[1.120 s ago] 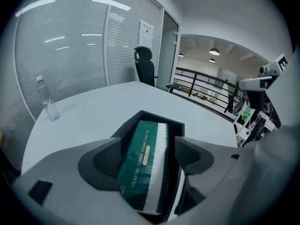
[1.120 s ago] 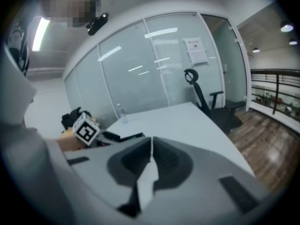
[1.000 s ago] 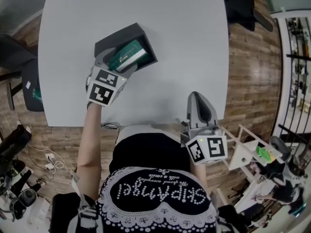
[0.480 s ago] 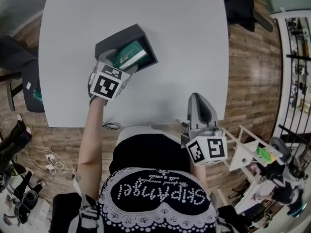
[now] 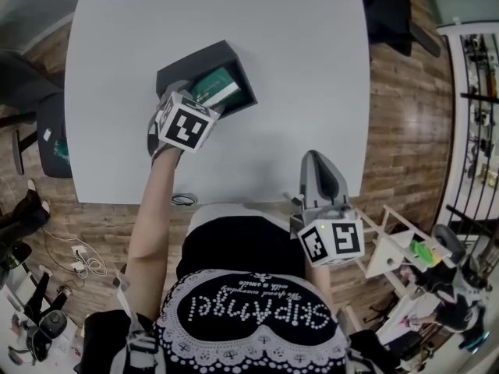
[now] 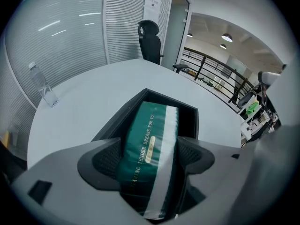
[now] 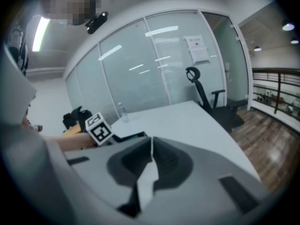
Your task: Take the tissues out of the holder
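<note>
- The white round table (image 5: 312, 68) carries the black open-topped box holder (image 6: 123, 117) on its left side.
- The green plastic-wrapped tissue pack (image 6: 152, 125) lies in the holder, its long axis running straight away from the left gripper (image 6: 149, 161). That gripper's jaws clamp across the pack's near end, which perhaps sits slightly raised.
- The right gripper (image 7: 151, 146), jaws together and empty, hangs well apart at the table's near right edge, so the pull looks to be the left's.

The head view looks steeply down on the bench (image 5: 296, 68). The left gripper view sits close over the tissue pack (image 6: 147, 149), facing the far office chair (image 6: 150, 39). The right gripper view, low at the near edge, shares that chair and bench.
</note>
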Action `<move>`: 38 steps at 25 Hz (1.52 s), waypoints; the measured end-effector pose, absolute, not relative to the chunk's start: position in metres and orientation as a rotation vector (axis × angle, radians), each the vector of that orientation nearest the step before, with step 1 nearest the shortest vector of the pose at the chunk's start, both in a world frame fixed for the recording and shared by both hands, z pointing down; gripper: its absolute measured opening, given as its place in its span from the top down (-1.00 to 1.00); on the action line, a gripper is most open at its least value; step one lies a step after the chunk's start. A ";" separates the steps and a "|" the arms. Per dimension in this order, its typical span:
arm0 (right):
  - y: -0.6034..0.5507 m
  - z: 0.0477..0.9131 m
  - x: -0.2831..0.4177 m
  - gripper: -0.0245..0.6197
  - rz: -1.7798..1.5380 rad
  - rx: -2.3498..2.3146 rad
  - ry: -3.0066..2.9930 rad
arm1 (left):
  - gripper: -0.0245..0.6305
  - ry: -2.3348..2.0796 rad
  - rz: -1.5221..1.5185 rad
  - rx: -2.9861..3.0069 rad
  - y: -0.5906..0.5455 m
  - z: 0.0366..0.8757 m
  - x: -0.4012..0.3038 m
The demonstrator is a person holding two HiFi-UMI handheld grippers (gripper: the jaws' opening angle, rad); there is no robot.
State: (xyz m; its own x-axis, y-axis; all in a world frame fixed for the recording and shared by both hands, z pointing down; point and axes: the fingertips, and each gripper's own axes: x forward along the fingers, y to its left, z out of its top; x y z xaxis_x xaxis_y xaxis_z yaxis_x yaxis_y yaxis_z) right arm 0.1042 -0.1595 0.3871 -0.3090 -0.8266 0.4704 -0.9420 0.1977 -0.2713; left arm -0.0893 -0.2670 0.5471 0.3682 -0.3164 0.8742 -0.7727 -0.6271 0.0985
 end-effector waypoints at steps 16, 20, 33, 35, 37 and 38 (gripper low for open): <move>-0.159 0.389 0.101 0.82 0.771 1.688 -2.242 | -0.13 -0.928 1.242 2.154 -0.266 0.549 -0.092; -0.158 0.388 0.101 0.82 0.772 1.692 -2.241 | -0.13 -0.933 1.242 2.158 -0.266 0.549 -0.091; -0.156 0.389 0.103 0.82 0.767 1.702 -2.245 | -0.12 -0.945 1.239 2.170 -0.267 0.550 -0.090; -0.155 0.389 0.105 0.82 0.766 1.703 -2.248 | -0.12 -0.943 1.241 2.169 -0.266 0.551 -0.090; -0.155 0.389 0.106 0.82 0.764 1.707 -2.249 | -0.12 -0.941 1.240 2.169 -0.265 0.552 -0.089; -0.155 0.389 0.107 0.82 0.762 1.708 -2.248 | -0.12 -0.941 1.240 2.170 -0.265 0.552 -0.090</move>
